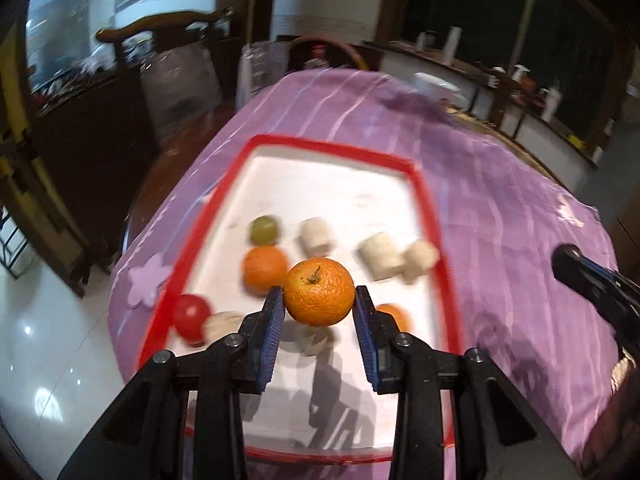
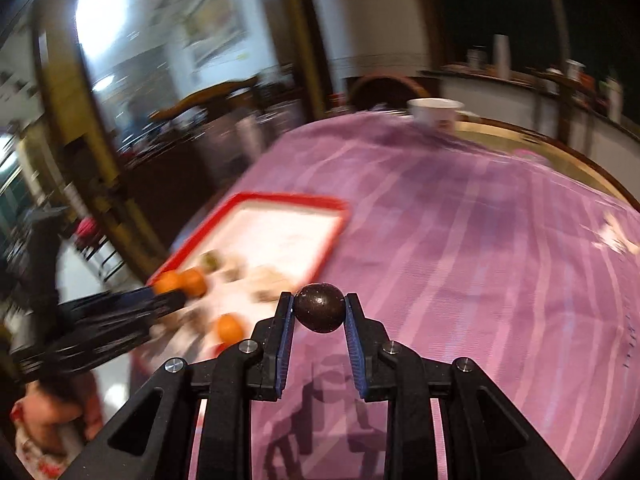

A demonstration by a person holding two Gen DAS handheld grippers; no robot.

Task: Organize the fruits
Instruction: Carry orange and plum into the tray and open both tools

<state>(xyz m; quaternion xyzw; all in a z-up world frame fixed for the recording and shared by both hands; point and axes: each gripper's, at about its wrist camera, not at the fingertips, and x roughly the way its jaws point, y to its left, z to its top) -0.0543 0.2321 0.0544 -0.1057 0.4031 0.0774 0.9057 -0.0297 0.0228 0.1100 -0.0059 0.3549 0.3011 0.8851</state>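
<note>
My left gripper point(image 1: 319, 294) is shut on an orange point(image 1: 319, 291) and holds it above the red-rimmed white tray point(image 1: 332, 148). On the tray lie another orange point(image 1: 264, 270), a third orange point(image 1: 396, 316), a green fruit point(image 1: 264, 230), a red fruit point(image 1: 191, 314) and several pale cylindrical pieces point(image 1: 380, 258). My right gripper point(image 2: 319, 309) is shut on a dark round fruit point(image 2: 320, 307) above the purple cloth point(image 2: 480, 240), right of the tray point(image 2: 280, 200). The left gripper point(image 2: 120, 312) shows at the left of the right wrist view.
The table is covered by a striped purple cloth point(image 1: 500, 200). A white bowl point(image 2: 434, 110) stands at the far edge. A wooden chair point(image 1: 328, 52) and dark cabinets stand beyond. The white tiled floor point(image 1: 48, 340) lies to the left. The right gripper point(image 1: 592, 284) shows at the right.
</note>
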